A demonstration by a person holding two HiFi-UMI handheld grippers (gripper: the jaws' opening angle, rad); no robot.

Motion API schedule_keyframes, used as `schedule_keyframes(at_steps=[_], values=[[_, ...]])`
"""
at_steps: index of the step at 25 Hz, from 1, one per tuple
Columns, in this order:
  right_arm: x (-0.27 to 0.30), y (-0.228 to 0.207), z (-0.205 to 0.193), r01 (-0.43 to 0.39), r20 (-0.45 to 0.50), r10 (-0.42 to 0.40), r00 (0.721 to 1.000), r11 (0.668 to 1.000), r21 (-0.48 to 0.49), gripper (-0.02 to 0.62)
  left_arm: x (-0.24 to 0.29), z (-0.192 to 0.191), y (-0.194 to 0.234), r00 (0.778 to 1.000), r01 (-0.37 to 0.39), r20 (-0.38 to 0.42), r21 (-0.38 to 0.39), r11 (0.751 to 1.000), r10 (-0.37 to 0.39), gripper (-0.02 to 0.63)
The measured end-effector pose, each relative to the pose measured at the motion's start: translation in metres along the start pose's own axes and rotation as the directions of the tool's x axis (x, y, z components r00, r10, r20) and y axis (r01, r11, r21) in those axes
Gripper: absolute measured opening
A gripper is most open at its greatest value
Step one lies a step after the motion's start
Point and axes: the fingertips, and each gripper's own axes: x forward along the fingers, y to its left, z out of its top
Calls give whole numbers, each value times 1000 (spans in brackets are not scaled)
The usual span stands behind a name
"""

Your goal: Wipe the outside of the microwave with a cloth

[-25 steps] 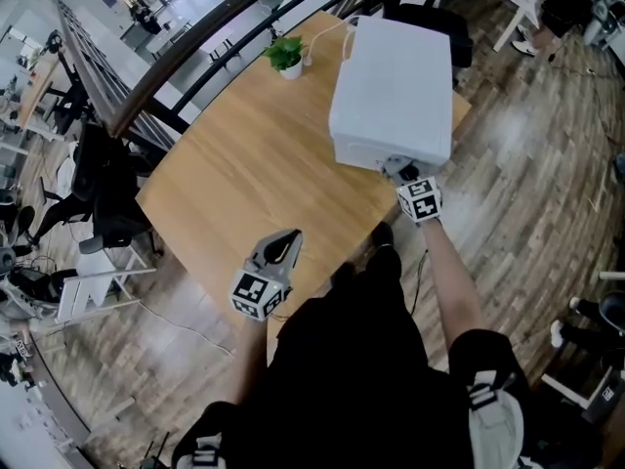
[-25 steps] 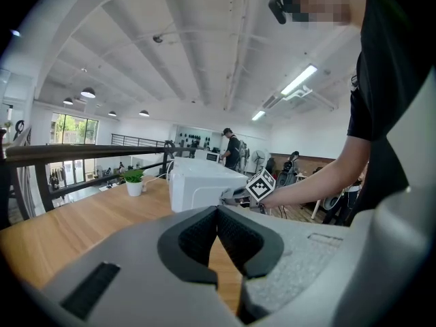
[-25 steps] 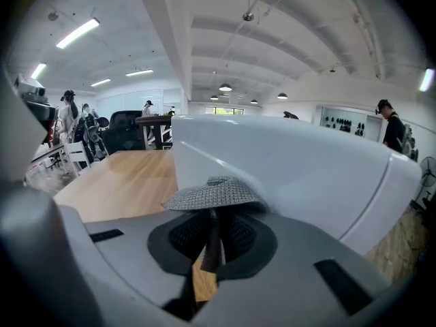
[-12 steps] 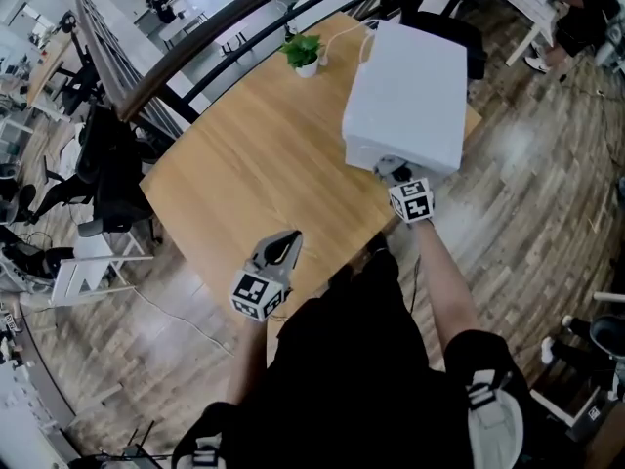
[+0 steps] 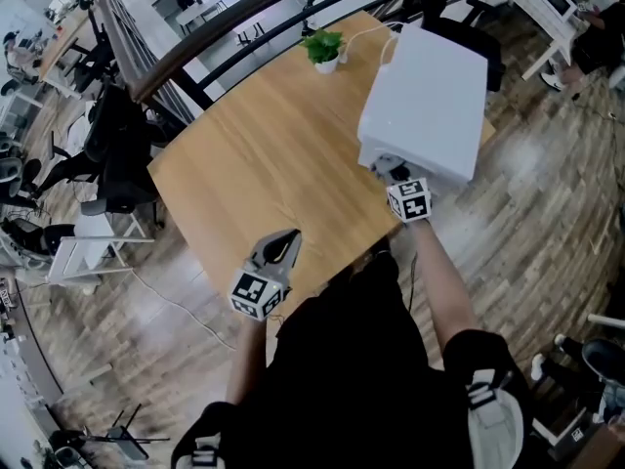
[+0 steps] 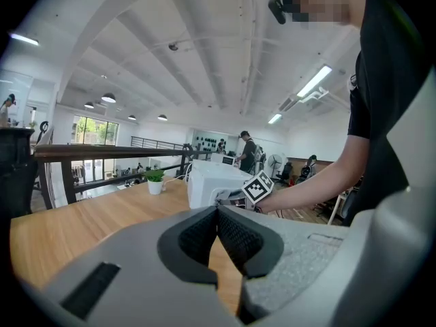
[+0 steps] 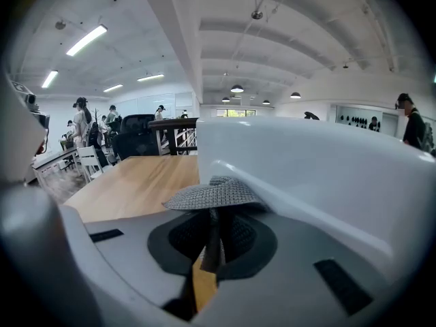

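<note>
A white microwave (image 5: 422,91) stands on the far right part of the wooden table (image 5: 264,154). My right gripper (image 5: 393,172) is at the microwave's near side, low on it. Its jaws are shut on a grey mesh cloth (image 7: 214,192), which is pressed against the white wall of the microwave (image 7: 327,176). My left gripper (image 5: 289,235) hovers over the table's near edge, shut, with nothing between its fingers. The left gripper view shows the microwave (image 6: 208,181) and the right gripper's marker cube (image 6: 257,188) ahead.
A small potted plant (image 5: 326,47) and a white cable (image 5: 366,32) sit at the table's far edge, beside a dark railing (image 5: 225,27). Black chairs (image 5: 117,149) stand on the left and behind the microwave. People stand in the background.
The right gripper with the cloth has slid a little leftward along the microwave's near side. The head view has shifted slightly. The left gripper has stayed put.
</note>
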Motion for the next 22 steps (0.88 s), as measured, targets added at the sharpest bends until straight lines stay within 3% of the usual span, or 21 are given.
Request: schedule_keyframes(at_steps=[11,22], values=[[33,25,14,-46,36,46,998,999,4,18,-20,-9,13,997,-81,-8,-32,996,80,2],[54,36,8,-70,13,70,997,997,17,18,-35,-18,20,990,-138,-4,-38,990,138,2]])
